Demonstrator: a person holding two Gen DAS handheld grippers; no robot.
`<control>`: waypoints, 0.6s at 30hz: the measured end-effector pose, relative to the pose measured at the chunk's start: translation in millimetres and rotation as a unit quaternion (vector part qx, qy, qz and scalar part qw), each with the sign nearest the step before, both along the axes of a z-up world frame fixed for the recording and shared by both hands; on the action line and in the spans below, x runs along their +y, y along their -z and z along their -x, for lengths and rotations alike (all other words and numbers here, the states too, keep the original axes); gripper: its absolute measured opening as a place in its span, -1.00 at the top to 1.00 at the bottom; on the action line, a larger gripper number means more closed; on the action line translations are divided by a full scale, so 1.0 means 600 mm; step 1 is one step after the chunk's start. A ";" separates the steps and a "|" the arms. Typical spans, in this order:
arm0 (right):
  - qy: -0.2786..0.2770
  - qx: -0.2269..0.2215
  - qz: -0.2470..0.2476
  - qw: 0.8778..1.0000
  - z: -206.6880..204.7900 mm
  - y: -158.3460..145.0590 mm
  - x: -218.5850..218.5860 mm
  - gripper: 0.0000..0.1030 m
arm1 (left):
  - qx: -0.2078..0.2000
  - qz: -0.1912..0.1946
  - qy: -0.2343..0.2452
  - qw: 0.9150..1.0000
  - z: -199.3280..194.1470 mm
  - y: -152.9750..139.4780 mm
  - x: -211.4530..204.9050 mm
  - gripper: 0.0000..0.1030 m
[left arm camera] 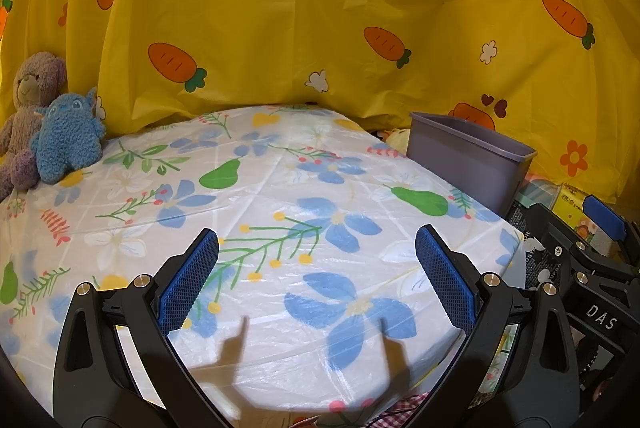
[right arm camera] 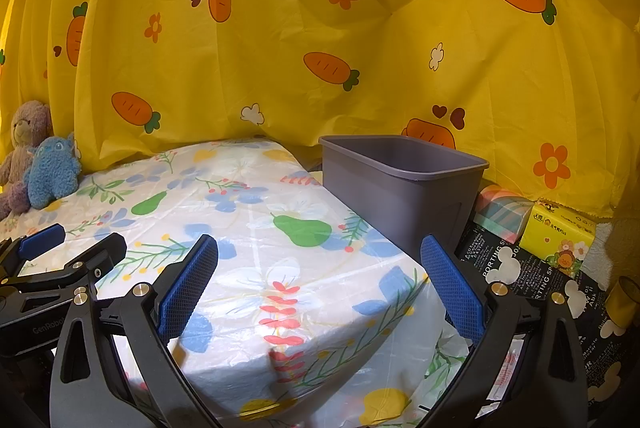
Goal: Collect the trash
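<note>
Both tools, left (left arm camera: pixel 316 244) and right (right arm camera: pixel 320 248), hover released over the table (left arm camera: pixel 280 196). Only the right view shows the tissue pack (right arm camera: pixel 560 234) at 3 o'clock beside the bin (right arm camera: pixel 400 188).

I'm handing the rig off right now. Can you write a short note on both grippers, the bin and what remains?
Left gripper: open, empty, over the floral tablecloth.
Right gripper: open, empty, near the table's right edge.
Grey bin: upright beside the table's right side; its inside is not visible.
No trash shows on the tablecloth; two plush toys sit at its far left.
Left: check whether the yellow tissue pack and other items right of the bin count as trash.
</note>
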State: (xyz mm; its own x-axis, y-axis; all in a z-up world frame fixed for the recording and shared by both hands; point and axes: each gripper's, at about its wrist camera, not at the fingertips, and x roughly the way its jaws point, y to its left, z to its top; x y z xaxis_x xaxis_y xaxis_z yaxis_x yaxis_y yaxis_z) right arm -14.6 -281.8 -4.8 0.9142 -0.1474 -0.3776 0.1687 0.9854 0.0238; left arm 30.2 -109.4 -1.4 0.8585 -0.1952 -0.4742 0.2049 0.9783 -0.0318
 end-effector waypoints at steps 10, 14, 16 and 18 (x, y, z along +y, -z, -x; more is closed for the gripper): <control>-0.001 0.000 0.000 1.000 0.001 0.000 -0.002 -0.89 | 0.001 0.000 -0.001 1.000 0.000 0.001 0.000 -0.89; -0.001 0.000 0.000 1.000 -0.001 0.000 -0.002 -0.89 | 0.002 0.003 0.000 1.000 0.001 0.002 0.002 -0.89; -0.001 0.000 0.000 1.000 0.000 0.000 -0.001 -0.89 | 0.001 0.002 0.001 1.000 0.000 0.001 0.000 -0.89; -0.001 0.000 0.000 1.000 0.000 0.000 -0.001 -0.89 | -0.001 0.001 0.004 1.000 0.001 0.000 -0.001 -0.89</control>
State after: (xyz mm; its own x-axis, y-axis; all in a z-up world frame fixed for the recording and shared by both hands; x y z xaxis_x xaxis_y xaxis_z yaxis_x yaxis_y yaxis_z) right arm -14.4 -282.5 -5.0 0.9141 -0.1462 -0.3782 0.1676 0.9856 0.0242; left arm 29.6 -110.2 -1.5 0.8580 -0.2026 -0.4720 0.2124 0.9766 -0.0331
